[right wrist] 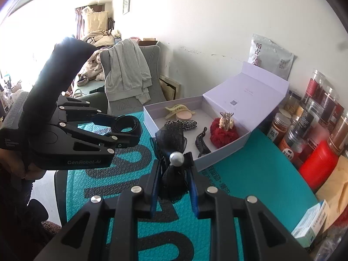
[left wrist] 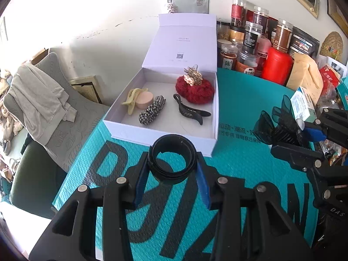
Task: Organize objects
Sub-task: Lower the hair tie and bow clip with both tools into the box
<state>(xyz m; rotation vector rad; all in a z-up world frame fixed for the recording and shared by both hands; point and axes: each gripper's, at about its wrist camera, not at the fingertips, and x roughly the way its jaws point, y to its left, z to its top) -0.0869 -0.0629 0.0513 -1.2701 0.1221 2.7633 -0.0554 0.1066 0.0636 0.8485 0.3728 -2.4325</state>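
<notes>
Teal embossed padding with large dark lettering covers the surface (left wrist: 250, 158), and a white gift box (left wrist: 121, 128) lies open on it with its lid (left wrist: 180, 43) leaning back toward the wall at twelve o'clock.

The left gripper (left wrist: 173, 179) has its blue-padded fingers (left wrist: 140, 184) closed on a coiled black band (left wrist: 171, 161), a loop of flat strap held up above the surface just short of the box's near wall. In the right wrist view the same coil sits at nine o'clock, clamped in that gripper beside the box's left corner.

The right gripper (right wrist: 174, 189) grips a black mesh hair bow (right wrist: 171, 139) with a pearl bead (right wrist: 177, 158) at its centre; the fingers (right wrist: 193, 193) press on the gathered netting below the bead, and the bow's loops fan out toward the box at twelve o'clock. It hangs clear of the surface.

Inside the box, from the left wrist view: a cream claw clip (left wrist: 132, 100) and a round peach puff (left wrist: 144, 101) touch at nine o'clock, a black-and-white gingham scrunchie (left wrist: 152, 113) lies just beside them, a black claw clip (left wrist: 190, 111) is at three o'clock, and a red fuzzy scrunchie (left wrist: 194, 90) with a gold claw clip (left wrist: 192, 76) resting on it fills the far right corner.

Spice jars (left wrist: 252, 41) and a red canister (left wrist: 275, 64) crowd the wall at two o'clock.
</notes>
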